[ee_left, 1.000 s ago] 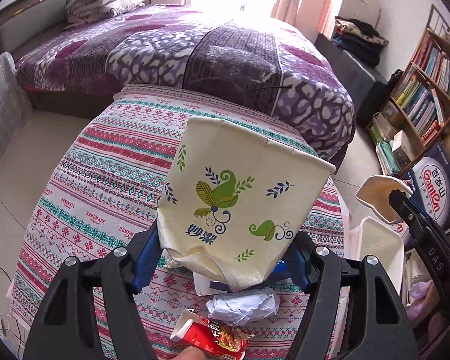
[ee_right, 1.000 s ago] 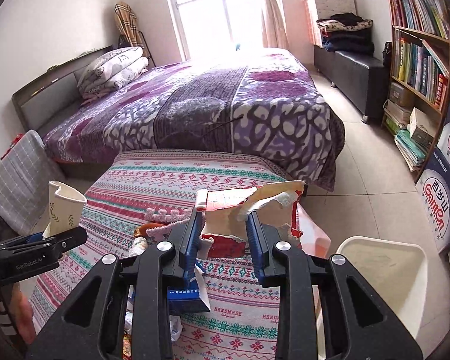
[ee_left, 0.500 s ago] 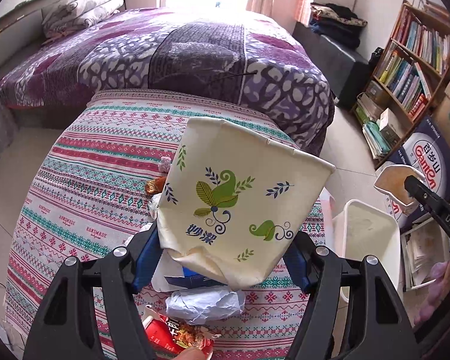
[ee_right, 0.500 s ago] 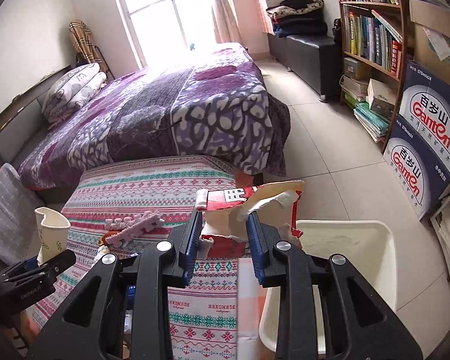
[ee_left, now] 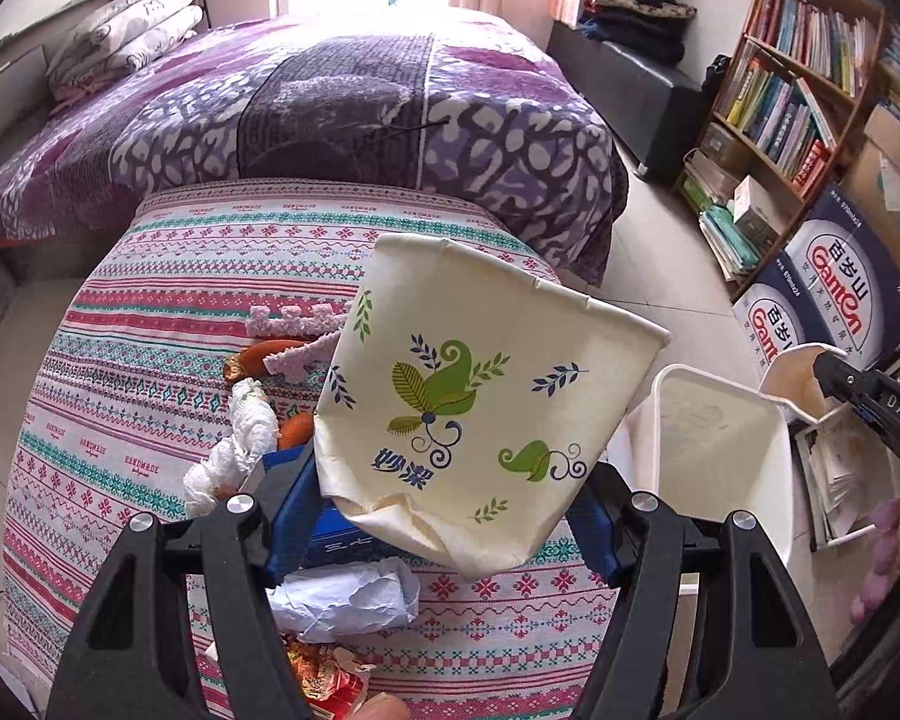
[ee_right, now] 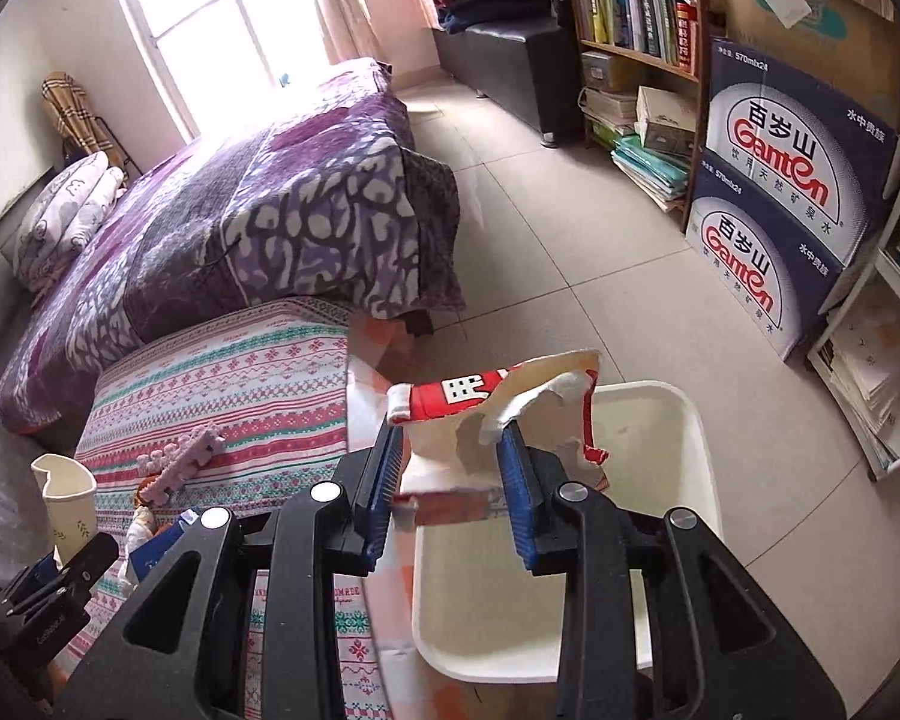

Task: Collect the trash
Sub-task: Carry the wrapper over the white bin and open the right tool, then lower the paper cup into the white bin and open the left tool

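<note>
Left wrist view: left gripper (ee_left: 450, 516) clamps a crumpled cream paper cup with green leaf print (ee_left: 480, 402), rim tilted up and to the right, over the striped patterned tablecloth (ee_left: 120, 420). White rectangular plastic bin (ee_left: 720, 450) sits on the floor just right of the cup. Crumpled white paper (ee_left: 342, 594) and a pink toothed strip (ee_left: 294, 330) lie left of the bin on the cloth.

Right wrist view: right gripper (ee_right: 453, 486), jaws opening, has a torn red-and-white snack wrapper (ee_right: 480, 414) between them, directly above the bin (ee_right: 648, 540). Nothing blocks the drop; this hand is nearer the bin.
</note>
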{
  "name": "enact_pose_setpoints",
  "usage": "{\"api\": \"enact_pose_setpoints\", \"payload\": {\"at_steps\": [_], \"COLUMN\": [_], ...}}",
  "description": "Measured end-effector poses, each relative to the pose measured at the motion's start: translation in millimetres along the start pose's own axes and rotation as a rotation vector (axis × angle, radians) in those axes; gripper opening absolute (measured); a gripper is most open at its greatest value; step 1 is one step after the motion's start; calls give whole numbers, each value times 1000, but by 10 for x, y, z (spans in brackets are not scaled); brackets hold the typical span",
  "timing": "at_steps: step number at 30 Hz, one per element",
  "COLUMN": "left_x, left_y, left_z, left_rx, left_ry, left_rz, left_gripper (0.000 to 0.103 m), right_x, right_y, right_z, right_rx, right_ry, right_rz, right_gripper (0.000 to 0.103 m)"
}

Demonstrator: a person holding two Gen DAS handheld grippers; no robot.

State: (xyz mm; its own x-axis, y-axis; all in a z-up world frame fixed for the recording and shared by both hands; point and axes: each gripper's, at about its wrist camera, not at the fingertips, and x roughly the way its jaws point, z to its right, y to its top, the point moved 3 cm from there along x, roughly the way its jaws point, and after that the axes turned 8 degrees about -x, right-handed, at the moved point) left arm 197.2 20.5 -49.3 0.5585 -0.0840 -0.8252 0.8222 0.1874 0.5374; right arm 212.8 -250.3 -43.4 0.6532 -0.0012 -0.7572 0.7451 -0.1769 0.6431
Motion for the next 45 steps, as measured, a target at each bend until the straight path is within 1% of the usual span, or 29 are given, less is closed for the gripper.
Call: {"api": "enact_pose_setpoints", "payload": {"at_steps": [1, 2, 3, 5, 6, 9, 14, 22, 31, 37, 41, 44, 45], "left_x": [8, 18, 27, 50, 59, 88, 102, 108, 262, 350, 381, 376, 371], "left_y": [-9, -17, -29, -50, -60, -79, -114, -217, -421, -548, -561, -510, -492], "left_z": [30, 62, 94, 155, 182, 262, 410, 790, 1343, 1749, 2050, 2291, 2362], "left_rx": [5, 10, 15, 26, 30, 40, 54, 95, 162, 212, 229, 244, 253], "left_ry": [-2, -4, -6, -8, -9, -14, -29, -68, -119, -153, -192, -227, -234], "left_rz": [-2, -4, -6, -10, -11, -14, -11, -14, -62, -81, -91, -85, -83], "left_gripper": [69, 69, 69, 69, 69, 69, 69, 69, 69, 69, 69, 71, 77], "right_x": [8, 17, 20, 6, -3, -24, -62, -156, -271, -326, -384, -431, -453], "right_y": [-10, -19, -29, -43, -47, -57, -62, -52, -43, -15, 11, 19, 20], "right_z": [47, 95, 145, 239, 278, 377, 531, 767, 1089, 1365, 1525, 1662, 1710], "right_rx": [11, 23, 35, 63, 70, 85, 123, 158, 201, 282, 330, 372, 386], "right_ry": [-3, -5, -9, -20, -22, -28, -34, -52, -78, -71, -77, -78, -82], "right_rz": [-8, -16, -22, -18, -16, -12, -6, 11, 27, 30, 48, 60, 67], "right_gripper": [32, 37, 48, 59, 61, 72, 82, 88, 93, 94, 95, 95, 95]}}
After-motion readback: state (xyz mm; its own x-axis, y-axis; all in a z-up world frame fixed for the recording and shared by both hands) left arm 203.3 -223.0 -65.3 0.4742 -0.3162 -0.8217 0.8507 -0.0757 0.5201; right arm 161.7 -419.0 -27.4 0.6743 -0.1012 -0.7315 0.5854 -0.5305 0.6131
